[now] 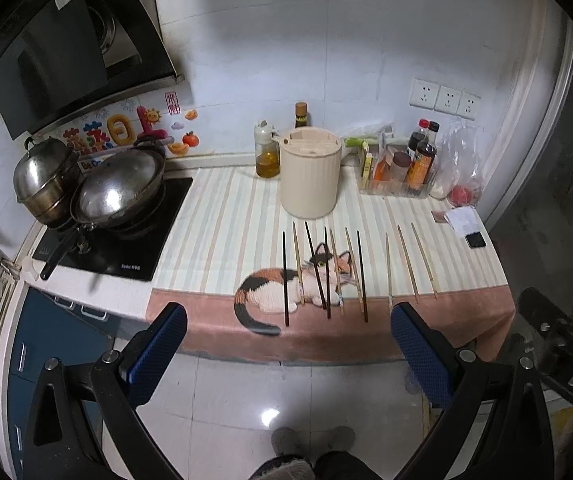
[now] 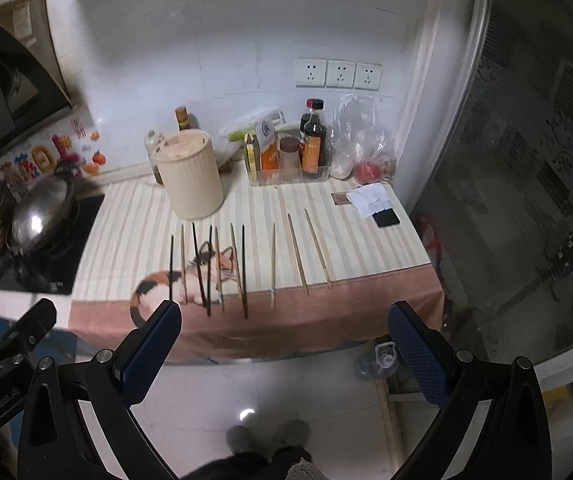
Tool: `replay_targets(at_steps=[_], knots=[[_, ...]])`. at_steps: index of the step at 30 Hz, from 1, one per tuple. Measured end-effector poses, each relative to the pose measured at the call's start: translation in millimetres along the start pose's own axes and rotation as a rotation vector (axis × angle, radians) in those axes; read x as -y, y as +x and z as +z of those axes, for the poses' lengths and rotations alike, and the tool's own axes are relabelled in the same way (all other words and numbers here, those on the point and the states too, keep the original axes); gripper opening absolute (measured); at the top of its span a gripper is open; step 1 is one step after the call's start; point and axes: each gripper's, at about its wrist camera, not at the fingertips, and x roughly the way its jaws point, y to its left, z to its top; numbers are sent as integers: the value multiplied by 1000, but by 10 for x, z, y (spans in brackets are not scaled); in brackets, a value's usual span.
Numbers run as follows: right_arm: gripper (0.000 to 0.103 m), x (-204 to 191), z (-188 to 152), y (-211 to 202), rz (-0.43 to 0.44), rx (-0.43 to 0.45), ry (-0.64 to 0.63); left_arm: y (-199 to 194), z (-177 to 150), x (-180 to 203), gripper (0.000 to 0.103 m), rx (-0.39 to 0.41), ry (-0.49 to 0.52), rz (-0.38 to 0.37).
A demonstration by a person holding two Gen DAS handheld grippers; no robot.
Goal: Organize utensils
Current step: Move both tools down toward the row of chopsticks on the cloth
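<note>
We note both tools, left tool (image 1: 288,354) & right tool (image 2: 284,350), released, empty; chopsticks (image 1: 328,274) lie ahead on tabletop (image 1: 214,216), long axes pointing away; rightmost sticks nearer right.

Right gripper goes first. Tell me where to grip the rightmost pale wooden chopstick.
Grip the rightmost pale wooden chopstick near its near end, by the pink cloth edge. Bring the open right gripper from above, jaws across the shaft: it lies flat, apart from its neighbour.
</note>
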Motion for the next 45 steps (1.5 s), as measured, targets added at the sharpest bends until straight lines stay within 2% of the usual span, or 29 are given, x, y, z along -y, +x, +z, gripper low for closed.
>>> replay_targets(at_steps=[3, 6, 11, 16, 18, 21, 24, 25, 26, 27, 29, 31, 35, 38, 39, 40, 41, 43, 45], knots=[[103, -13, -18, 33, 2, 53, 37, 71, 10, -161, 103, 55, -4, 4], [103, -72, -75, 171, -15, 68, 50, 220, 50, -321, 103, 113, -6, 21], [103, -187, -67, 674, -21, 18, 59, 625, 80, -560, 103, 140, -11, 94], [100, -237, 13, 1434, -16, -91, 51, 1322, 181, -736, 103, 35, -27, 151], [82, -229, 71, 1850, 24, -157, 46, 1658, 216, -780, 103, -36, -36, 153], [67, -214, 149, 2495, 77, -257, 36, 2206, 214, -796, 103, -165, -57, 135], [57, -247, 223, 3108, 110, -354, 22, 2763, 190, -740, 101, -281, -78, 121], [55, -265, 252, 3333, 124, -389, 13, 2899, 173, -706, 95, -308, -83, 116], [48, -282, 283, 3540, 133, -422, 7, 3066, 163, -677, 81, -344, -88, 110], [42, -299, 313, 3733, 149, -449, 3, 3264, 148, -637, 74, -388, -92, 102], [36, -331, 363, 4041, 164, -487, 2, 3571, 152, -583, 54, -451, -107, 80], [35, -373, 403, 4362, 179, -536, -5, 3860, 129, -514, 45, -501, -112, 67], [35, -482, 406, 4912, 175, -633, -32, 4237, 111, -418, 45, -560, -114, 61], [35, -535, 382, 5147, 188, -690, -38, 4390, 98, -368, 44, -582, -101, 64], [35, -547, 379, 5196, 191, -701, -38, 4439, 87, -352, 41, -591, -92, 71], [35, -565, 374, 5247, 196, -715, -41, 4482, 74, -339, 30, -601, -84, 74], [35, -578, 368, 5278, 193, -722, -42, 4516, 61, -333, 24, -610, -81, 75], [35, -628, 344, 5346, 197, -740, -54, 4548, 18, -322, 20, -616, -70, 81], [34, -680, 324, 5361, 169, -738, -82, 4557, -37, -316, 10, -612, -54, 88]])
